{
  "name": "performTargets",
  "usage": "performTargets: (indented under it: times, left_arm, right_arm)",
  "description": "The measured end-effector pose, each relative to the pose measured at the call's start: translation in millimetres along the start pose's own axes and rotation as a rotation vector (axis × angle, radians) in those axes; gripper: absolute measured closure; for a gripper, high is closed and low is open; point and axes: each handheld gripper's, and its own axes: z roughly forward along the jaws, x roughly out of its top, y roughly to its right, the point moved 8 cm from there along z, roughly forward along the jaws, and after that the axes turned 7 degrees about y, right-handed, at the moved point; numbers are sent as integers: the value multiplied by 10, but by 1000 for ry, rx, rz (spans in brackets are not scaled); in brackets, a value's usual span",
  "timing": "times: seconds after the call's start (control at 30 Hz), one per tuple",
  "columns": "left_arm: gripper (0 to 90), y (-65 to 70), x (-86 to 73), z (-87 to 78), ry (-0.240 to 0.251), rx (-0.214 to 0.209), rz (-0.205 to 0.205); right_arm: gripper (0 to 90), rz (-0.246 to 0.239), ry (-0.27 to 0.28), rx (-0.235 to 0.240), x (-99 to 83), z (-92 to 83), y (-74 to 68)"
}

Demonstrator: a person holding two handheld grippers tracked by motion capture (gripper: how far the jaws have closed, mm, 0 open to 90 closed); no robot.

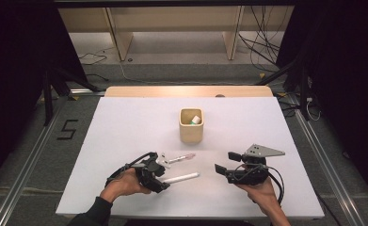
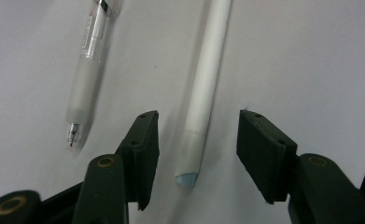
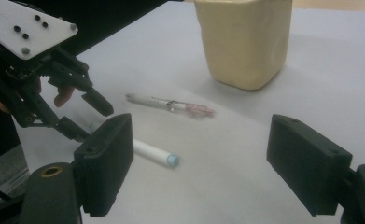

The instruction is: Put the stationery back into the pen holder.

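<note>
A white pen (image 2: 203, 93) with a pale blue tip lies on the white table, between the jaws of my left gripper (image 2: 196, 140). There is a gap on both sides, so the pads (image 2: 145, 144) do not touch it and the gripper is open. Beside it lies a clear pen (image 2: 89, 70) with a frosted grip. From above, the white pen (image 1: 181, 178) and the clear, pink-ended pen (image 1: 179, 158) sit in front of the left gripper (image 1: 164, 175). My right gripper (image 1: 225, 162) is open and holds nothing, hovering to the right and facing both pens (image 3: 154, 154).
A beige cup (image 1: 191, 126) stands upright behind the pens at mid-table, with a small white item (image 1: 196, 119) inside. The white sheet (image 1: 125, 122) spreads wide around it. A wooden edge (image 1: 186, 91) runs along the table's far side.
</note>
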Motion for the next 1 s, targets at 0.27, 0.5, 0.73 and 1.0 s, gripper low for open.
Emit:
performTargets:
  times: [0.27, 0.5, 0.73, 1.0]
  left_arm:
    - [563, 16, 23, 54, -32, -4, 22]
    - [607, -10, 35, 86, -68, -11, 41]
    - [641, -11, 42, 121, -100, -8, 53]
    - [686, 11, 65, 146, -156, -19, 82]
  right_arm:
    - [236, -1, -17, 10, -70, 4, -35]
    - [236, 1, -23, 13, -104, -3, -44]
    - [238, -1, -31, 19, -130, -1, -56]
    - [240, 2, -33, 18, -144, -9, -53]
